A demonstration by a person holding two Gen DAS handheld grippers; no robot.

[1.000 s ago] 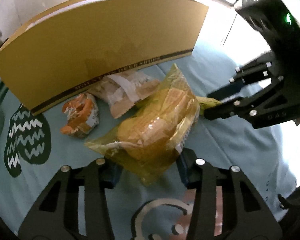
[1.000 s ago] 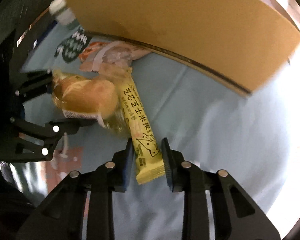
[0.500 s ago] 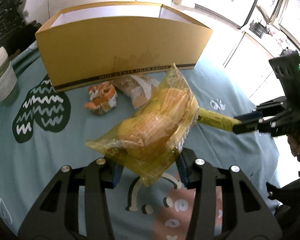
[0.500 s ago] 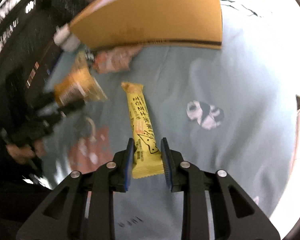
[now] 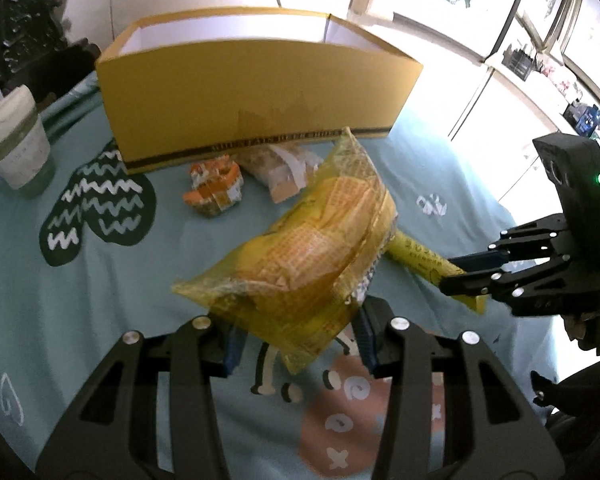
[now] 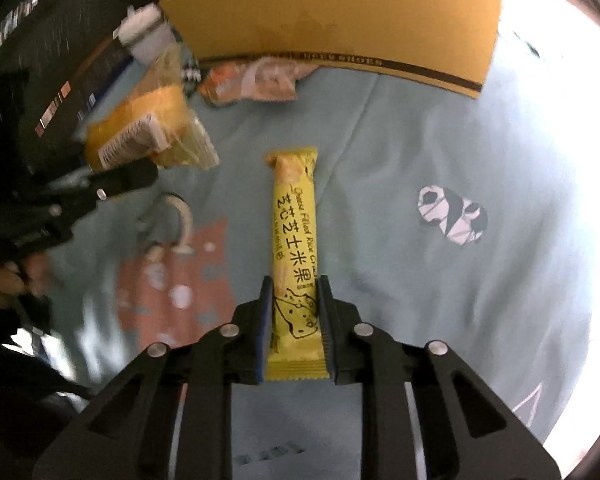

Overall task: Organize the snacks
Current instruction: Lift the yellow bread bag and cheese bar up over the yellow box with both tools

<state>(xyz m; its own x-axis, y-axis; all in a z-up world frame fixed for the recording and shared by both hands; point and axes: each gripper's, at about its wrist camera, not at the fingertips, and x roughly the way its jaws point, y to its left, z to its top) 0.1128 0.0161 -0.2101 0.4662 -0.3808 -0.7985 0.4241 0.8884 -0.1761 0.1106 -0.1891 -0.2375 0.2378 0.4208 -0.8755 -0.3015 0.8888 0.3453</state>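
My left gripper (image 5: 298, 336) is shut on a clear yellow bag of bread (image 5: 304, 248) and holds it above the blue tablecloth. My right gripper (image 6: 294, 332) is shut on a long yellow rice cracker bar (image 6: 296, 256), also lifted off the cloth; the bar (image 5: 424, 260) and right gripper (image 5: 460, 270) show at the right of the left wrist view. The bread bag (image 6: 148, 128) shows at the left of the right wrist view. A yellow cardboard box (image 5: 256, 92), open on top, stands at the back.
An orange-and-white snack pack (image 5: 216, 192) and a pale wrapped snack (image 5: 284, 172) lie in front of the box. A white lidded cup (image 5: 18, 144) stands at the far left. The tablecloth (image 5: 60, 300) has printed mitten and cartoon patterns.
Both grippers have lifted their snacks up and back from the box; the box now looks smaller and farther. The bar has come out from under the bread bag.
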